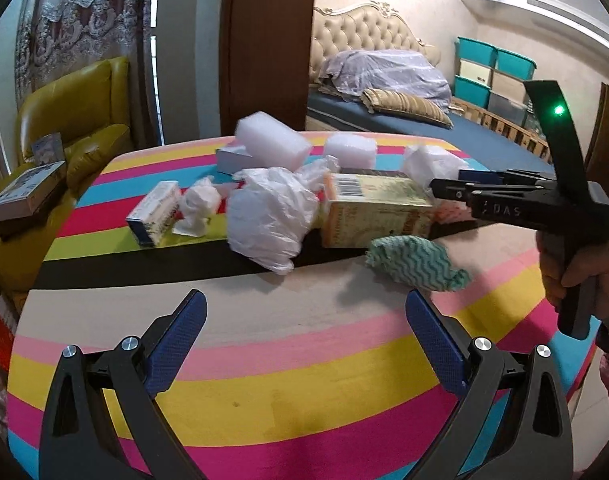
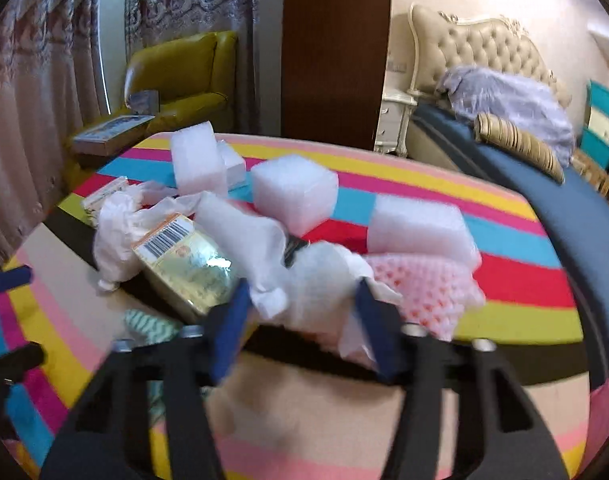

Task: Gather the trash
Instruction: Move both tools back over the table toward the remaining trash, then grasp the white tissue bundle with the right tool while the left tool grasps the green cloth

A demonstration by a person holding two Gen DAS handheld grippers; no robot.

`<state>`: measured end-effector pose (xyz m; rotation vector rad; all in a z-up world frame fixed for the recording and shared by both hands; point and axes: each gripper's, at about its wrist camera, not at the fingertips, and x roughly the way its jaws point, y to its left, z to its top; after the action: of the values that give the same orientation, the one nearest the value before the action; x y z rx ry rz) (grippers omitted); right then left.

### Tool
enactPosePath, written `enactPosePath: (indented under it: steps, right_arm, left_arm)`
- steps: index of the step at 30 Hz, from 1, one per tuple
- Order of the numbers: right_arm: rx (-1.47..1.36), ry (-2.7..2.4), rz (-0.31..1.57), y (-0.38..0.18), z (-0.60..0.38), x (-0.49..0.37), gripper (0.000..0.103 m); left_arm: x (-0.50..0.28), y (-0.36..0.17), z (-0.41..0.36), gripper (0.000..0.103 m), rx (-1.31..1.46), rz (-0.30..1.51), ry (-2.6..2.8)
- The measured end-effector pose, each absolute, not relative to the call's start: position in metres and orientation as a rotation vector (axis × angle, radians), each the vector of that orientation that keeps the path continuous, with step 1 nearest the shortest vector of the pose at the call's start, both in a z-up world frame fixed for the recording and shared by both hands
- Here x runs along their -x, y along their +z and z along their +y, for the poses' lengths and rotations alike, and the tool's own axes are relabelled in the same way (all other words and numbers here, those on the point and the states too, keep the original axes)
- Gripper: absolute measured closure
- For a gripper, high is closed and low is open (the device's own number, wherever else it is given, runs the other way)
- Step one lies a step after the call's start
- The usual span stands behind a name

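Trash lies on a striped round table (image 1: 264,392): a white plastic bag (image 1: 268,216), a yellow carton (image 1: 376,212), a small box (image 1: 154,212), crumpled paper (image 1: 198,208), foam blocks (image 1: 272,144) and a green patterned cloth (image 1: 416,262). My left gripper (image 1: 306,304) is open and empty over the table's near part. My right gripper (image 2: 302,294) is open, its fingers on either side of white bubble wrap (image 2: 324,284), next to the carton (image 2: 188,268) and pink foam netting (image 2: 424,288). It also shows in the left wrist view (image 1: 444,186), at the carton's right end.
A yellow armchair (image 1: 76,120) with books stands left of the table. A bed (image 1: 424,128) with a tufted headboard and teal storage boxes (image 1: 488,76) lie behind. A dark wooden panel (image 1: 268,40) stands at the back.
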<state>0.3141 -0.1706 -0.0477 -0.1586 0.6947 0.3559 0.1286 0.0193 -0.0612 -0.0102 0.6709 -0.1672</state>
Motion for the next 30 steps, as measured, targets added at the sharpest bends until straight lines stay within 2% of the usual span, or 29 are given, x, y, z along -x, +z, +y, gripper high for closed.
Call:
enactPosePath:
  steps: [1, 2, 7, 12, 14, 15, 16, 17, 23, 30]
  right_arm:
    - [0.156, 0.354, 0.691, -0.048, -0.174, -0.309, 0.090]
    - [0.132, 0.373, 0.681, -0.045, -0.181, -0.300, 0.098]
    - [0.104, 0.365, 0.613, -0.035, -0.204, -0.254, 0.100]
    - [0.047, 0.332, 0.627, -0.036, -0.230, -0.227, 0.099]
    - [0.004, 0.300, 0.641, -0.038, -0.245, -0.220, 0.092]
    - [-0.008, 0.282, 0.638, -0.039, -0.250, -0.218, 0.070]
    - [-0.018, 0.263, 0.627, -0.039, -0.256, -0.216, 0.042]
    - [-0.022, 0.242, 0.611, -0.038, -0.262, -0.214, 0.035]
    - [-0.035, 0.230, 0.604, -0.037, -0.275, -0.204, 0.034]
    - [-0.014, 0.305, 0.634, -0.042, -0.234, -0.215, 0.034]
  left_arm:
    - [-0.129, -0.062, 0.017, 0.008, 0.008, 0.674, -0.174]
    - [-0.130, -0.063, 0.013, 0.008, 0.004, 0.678, -0.182]
    - [-0.135, -0.066, -0.005, 0.008, 0.002, 0.690, -0.218]
    - [-0.142, -0.070, -0.021, 0.008, 0.008, 0.717, -0.253]
    - [-0.143, -0.071, -0.025, 0.008, -0.006, 0.716, -0.255]
    - [-0.143, -0.072, -0.026, 0.008, -0.008, 0.718, -0.253]
    - [-0.144, -0.073, -0.026, 0.008, -0.006, 0.722, -0.253]
    - [-0.145, -0.075, -0.026, 0.008, 0.003, 0.728, -0.257]
    - [-0.147, -0.076, -0.020, 0.008, 0.014, 0.731, -0.237]
    - [-0.142, -0.075, -0.008, 0.008, 0.028, 0.714, -0.209]
